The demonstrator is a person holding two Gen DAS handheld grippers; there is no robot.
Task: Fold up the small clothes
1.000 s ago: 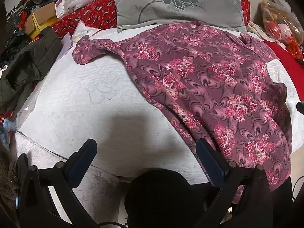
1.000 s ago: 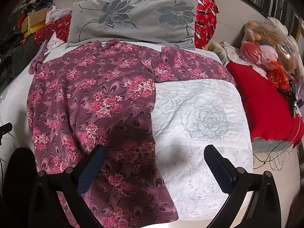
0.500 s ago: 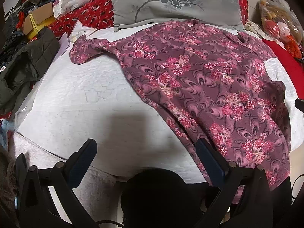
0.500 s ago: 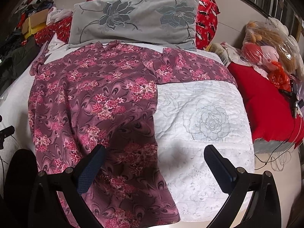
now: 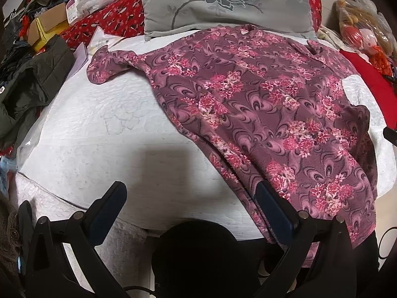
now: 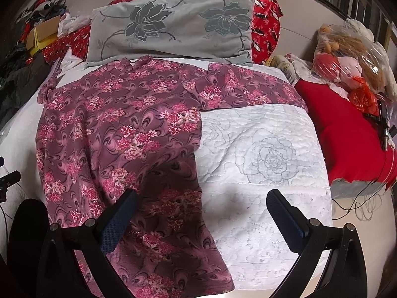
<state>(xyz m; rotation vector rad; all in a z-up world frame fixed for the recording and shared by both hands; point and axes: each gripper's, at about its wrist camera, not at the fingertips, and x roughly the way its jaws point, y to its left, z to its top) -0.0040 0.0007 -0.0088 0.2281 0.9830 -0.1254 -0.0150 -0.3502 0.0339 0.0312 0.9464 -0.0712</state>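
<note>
A purple long-sleeved top with pink flowers [image 5: 260,104] [image 6: 119,134] lies spread flat on the white quilted bed [image 5: 104,134] [image 6: 268,154], both sleeves stretched out sideways and its hem hanging over the near edge. My left gripper [image 5: 191,198] hovers open over the bare quilt near the bed's front edge, left of the top's side seam. Over the top's lower right part my right gripper [image 6: 201,208] is open too, its left finger above the fabric and its right finger above the quilt. Neither holds anything.
A grey flowered pillow [image 5: 223,2] [image 6: 171,24] lies at the head of the bed against red bedding. A dark jacket [image 5: 29,84] and a clutter pile sit at the left. A red cushion [image 6: 347,134] and bagged soft toys [image 6: 352,57] are at the right.
Both grippers have shifted slightly; the top appears a little lower and nearer in the right wrist view. The top itself has not moved and both grippers stay open.
</note>
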